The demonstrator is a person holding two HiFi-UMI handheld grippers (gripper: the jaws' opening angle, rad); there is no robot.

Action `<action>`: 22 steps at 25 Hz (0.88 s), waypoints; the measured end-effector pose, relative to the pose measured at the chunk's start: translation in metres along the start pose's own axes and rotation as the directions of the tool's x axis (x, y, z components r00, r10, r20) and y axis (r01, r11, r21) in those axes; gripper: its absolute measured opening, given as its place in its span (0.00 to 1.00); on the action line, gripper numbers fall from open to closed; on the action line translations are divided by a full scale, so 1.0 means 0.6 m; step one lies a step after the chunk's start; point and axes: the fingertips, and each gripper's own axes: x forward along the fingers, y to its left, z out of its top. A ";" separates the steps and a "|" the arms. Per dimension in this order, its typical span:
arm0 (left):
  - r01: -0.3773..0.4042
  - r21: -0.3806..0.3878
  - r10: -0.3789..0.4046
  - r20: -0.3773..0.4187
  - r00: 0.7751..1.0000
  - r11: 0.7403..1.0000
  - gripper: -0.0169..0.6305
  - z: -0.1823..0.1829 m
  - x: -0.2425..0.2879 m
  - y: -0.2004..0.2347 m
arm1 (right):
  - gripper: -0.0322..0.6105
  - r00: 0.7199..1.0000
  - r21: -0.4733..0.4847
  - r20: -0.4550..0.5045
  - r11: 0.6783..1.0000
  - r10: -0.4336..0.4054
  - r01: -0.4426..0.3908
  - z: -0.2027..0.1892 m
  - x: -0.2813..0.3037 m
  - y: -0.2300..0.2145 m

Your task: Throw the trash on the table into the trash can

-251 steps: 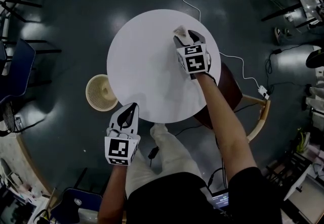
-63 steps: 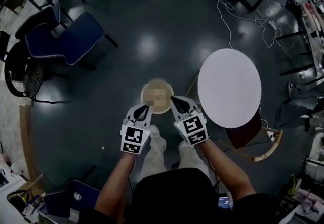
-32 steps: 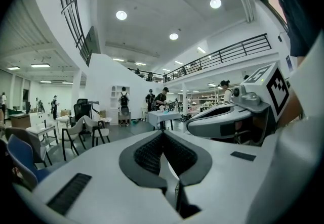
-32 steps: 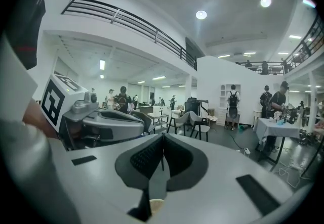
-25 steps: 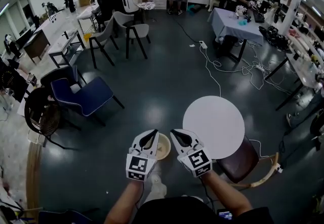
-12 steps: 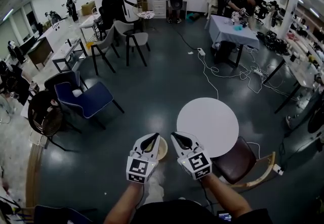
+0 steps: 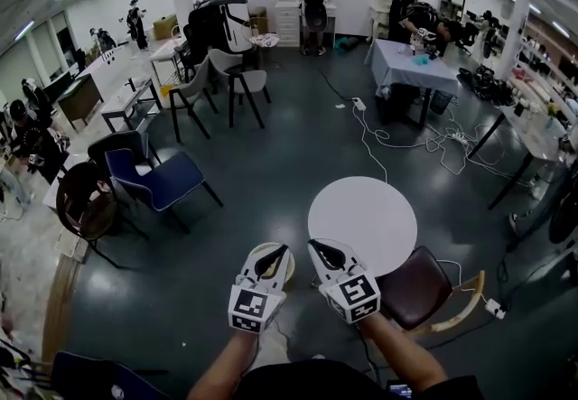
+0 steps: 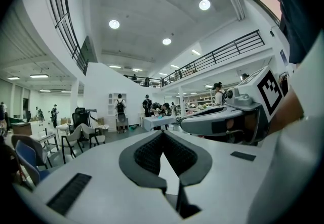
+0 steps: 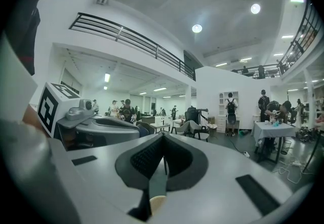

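Trash does not show on the round white desk (image 7: 361,218). Maybe it lies in the trash can (image 7: 260,255) on the floor beside it. Such trash is likely light and soft, so pinch its middle. Left tongs (image 7: 283,251) and right tongs (image 7: 316,247) are closed tight, holding nothing.

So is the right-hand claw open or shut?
Shut: the right gripper shows its jaws pressed together, nothing between them, in its own view.
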 end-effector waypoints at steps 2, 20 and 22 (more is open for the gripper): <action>-0.006 0.003 0.006 0.000 1.000 1.000 0.05 0.003 -0.012 -0.024 | 0.08 1.000 -0.003 0.005 1.000 0.007 -0.007 0.001 -0.023 0.006; -0.083 0.026 0.083 -0.006 0.997 0.996 0.05 0.021 -0.078 -0.116 | 0.08 0.997 -0.018 0.039 0.998 0.063 -0.063 0.011 -0.130 0.034; -0.083 0.028 0.084 -0.006 0.996 0.996 0.05 0.026 -0.083 -0.116 | 0.08 0.997 -0.016 0.046 0.998 0.065 -0.064 0.018 -0.134 0.038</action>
